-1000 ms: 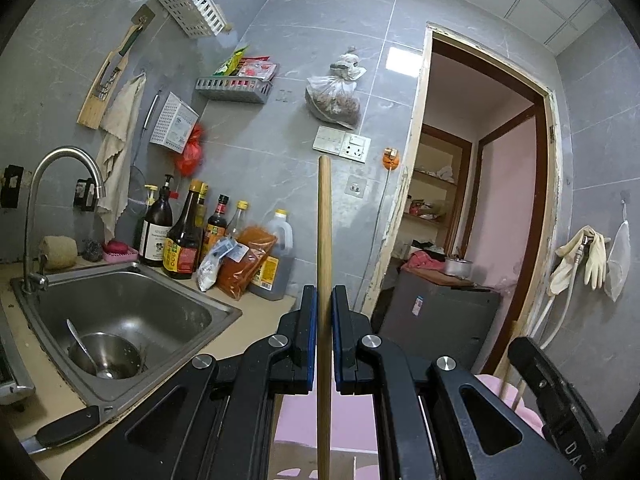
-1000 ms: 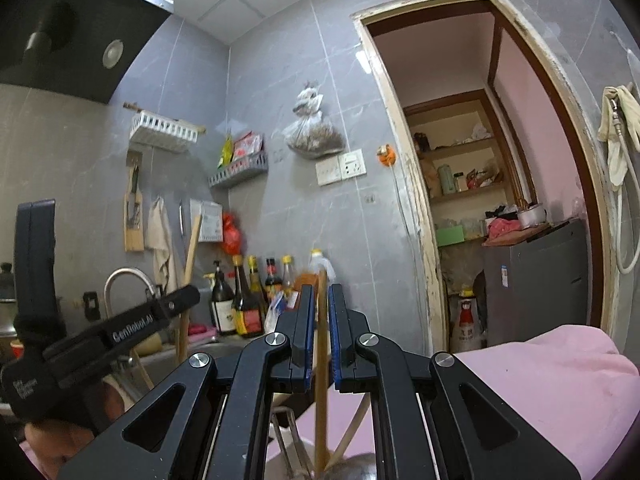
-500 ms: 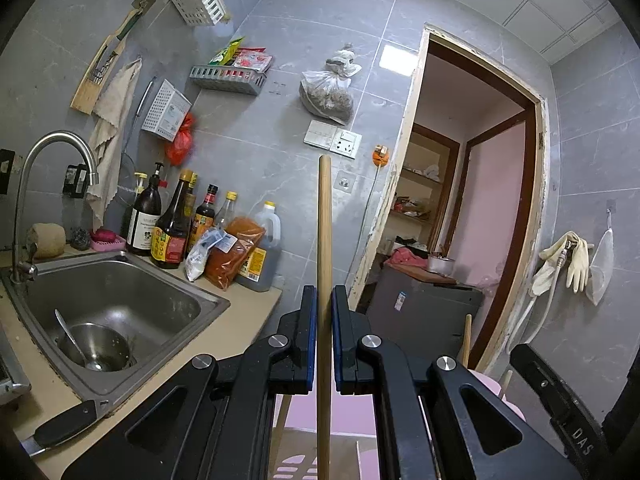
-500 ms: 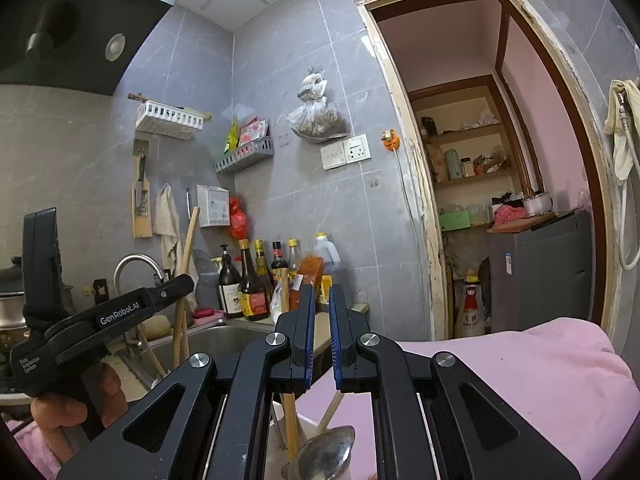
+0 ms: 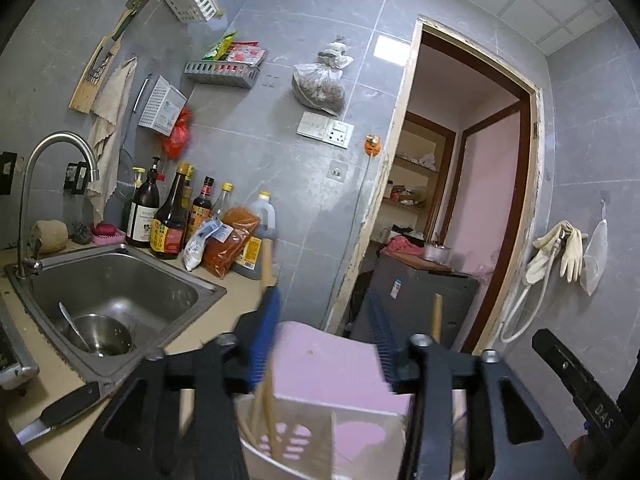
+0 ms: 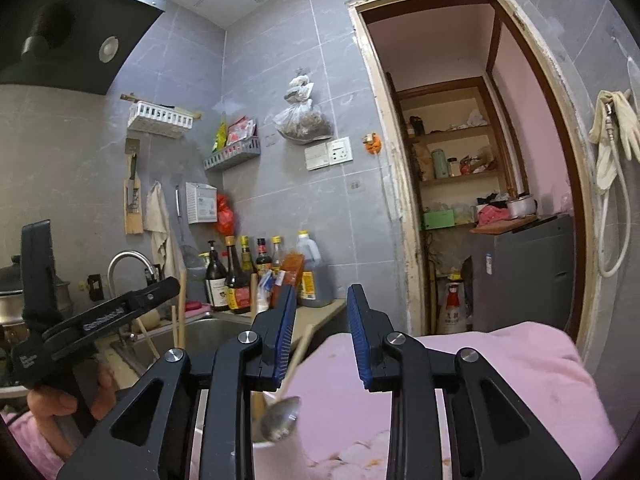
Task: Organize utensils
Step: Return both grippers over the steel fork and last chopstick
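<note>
My left gripper [image 5: 324, 332] is open above a pink-and-white utensil holder [image 5: 320, 432]. A wooden chopstick [image 5: 266, 344] leans in the holder against the left finger, released. Another wooden stick [image 5: 437, 316] stands at the holder's right. My right gripper [image 6: 322, 332] is open too. Below it a metal spoon [image 6: 282, 416] and a wooden stick [image 6: 298, 354] rest in the holder [image 6: 276, 456]. The left gripper shows in the right wrist view [image 6: 100, 316], with chopsticks [image 6: 181, 312] beside it.
A steel sink [image 5: 108, 292] holds a bowl with a spoon [image 5: 96, 336]. A black-handled knife [image 5: 60, 408] lies on the counter edge. Sauce bottles [image 5: 172, 216] and packets stand by the wall. A pink cloth [image 6: 480, 384] lies at the right. A doorway [image 5: 460, 208] opens behind.
Both grippers have opened and let go of their wooden chopsticks, which dropped into the holder. The left gripper has lowered toward the holder.
</note>
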`<control>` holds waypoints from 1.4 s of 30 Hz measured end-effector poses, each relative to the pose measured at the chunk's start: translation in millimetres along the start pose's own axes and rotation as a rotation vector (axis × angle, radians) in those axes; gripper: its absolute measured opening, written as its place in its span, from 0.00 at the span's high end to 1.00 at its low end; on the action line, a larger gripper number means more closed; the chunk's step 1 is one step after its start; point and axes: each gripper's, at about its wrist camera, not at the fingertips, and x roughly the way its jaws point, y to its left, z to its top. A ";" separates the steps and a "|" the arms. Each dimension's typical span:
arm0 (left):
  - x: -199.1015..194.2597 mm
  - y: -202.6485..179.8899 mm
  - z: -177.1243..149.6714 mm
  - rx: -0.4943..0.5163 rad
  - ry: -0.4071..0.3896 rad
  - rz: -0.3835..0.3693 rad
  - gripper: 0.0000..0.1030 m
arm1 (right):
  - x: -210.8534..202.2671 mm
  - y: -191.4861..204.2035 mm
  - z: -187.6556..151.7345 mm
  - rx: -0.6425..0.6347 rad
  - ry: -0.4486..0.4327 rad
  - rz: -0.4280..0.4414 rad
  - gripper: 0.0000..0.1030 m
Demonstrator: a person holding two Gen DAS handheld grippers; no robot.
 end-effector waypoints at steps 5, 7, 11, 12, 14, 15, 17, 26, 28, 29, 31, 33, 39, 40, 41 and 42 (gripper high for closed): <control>-8.7 -32.8 -5.1 0.058 0.051 -0.026 0.40 | -23.0 -18.7 7.2 -0.007 -0.011 -0.042 0.63; -11.9 -46.8 -7.9 0.087 0.061 -0.038 0.27 | -34.3 -27.5 10.5 -0.010 -0.018 -0.056 0.55; -20.5 -74.5 -15.9 0.135 0.059 -0.071 0.14 | -55.3 -43.1 16.2 -0.032 -0.021 -0.091 0.35; -21.3 -79.8 -18.1 0.143 0.064 -0.080 0.11 | -58.8 -46.3 17.2 -0.033 -0.023 -0.098 0.27; -21.5 -92.5 -22.7 0.154 0.082 -0.100 0.08 | -70.2 -54.3 19.7 -0.037 -0.027 -0.117 0.23; -21.0 -95.8 -23.8 0.154 0.087 -0.108 0.08 | -74.0 -57.2 20.7 -0.040 -0.025 -0.126 0.21; -20.9 -104.6 -28.8 0.153 0.100 -0.129 0.07 | -84.9 -64.9 22.8 -0.045 -0.027 -0.145 0.16; -23.4 -140.4 -58.7 0.198 0.187 -0.180 0.04 | -112.7 -87.4 15.4 -0.094 0.008 -0.192 0.00; -23.2 -145.2 -67.3 0.210 0.223 -0.188 0.04 | -116.3 -93.7 10.6 -0.095 0.030 -0.200 0.00; -22.5 -146.9 -72.1 0.215 0.241 -0.192 0.04 | -118.0 -98.0 6.8 -0.095 0.050 -0.208 0.00; -22.0 -149.5 -82.8 0.226 0.282 -0.197 0.05 | -119.4 -104.0 0.6 -0.095 0.086 -0.223 0.00; -22.0 -151.9 -93.1 0.235 0.315 -0.198 0.05 | -119.7 -109.2 -6.2 -0.094 0.123 -0.231 0.00; -17.5 -161.2 -122.8 0.279 0.414 -0.178 0.05 | -111.7 -122.9 -28.6 -0.071 0.277 -0.245 0.00; -15.0 -162.6 -127.2 0.292 0.436 -0.170 0.05 | -109.9 -124.9 -32.5 -0.063 0.303 -0.242 0.00; -12.6 -163.2 -130.8 0.301 0.457 -0.157 0.05 | -106.4 -126.4 -36.5 -0.056 0.337 -0.237 0.02; -11.7 -162.5 -134.8 0.305 0.474 -0.152 0.05 | -104.9 -127.7 -38.4 -0.052 0.355 -0.232 0.05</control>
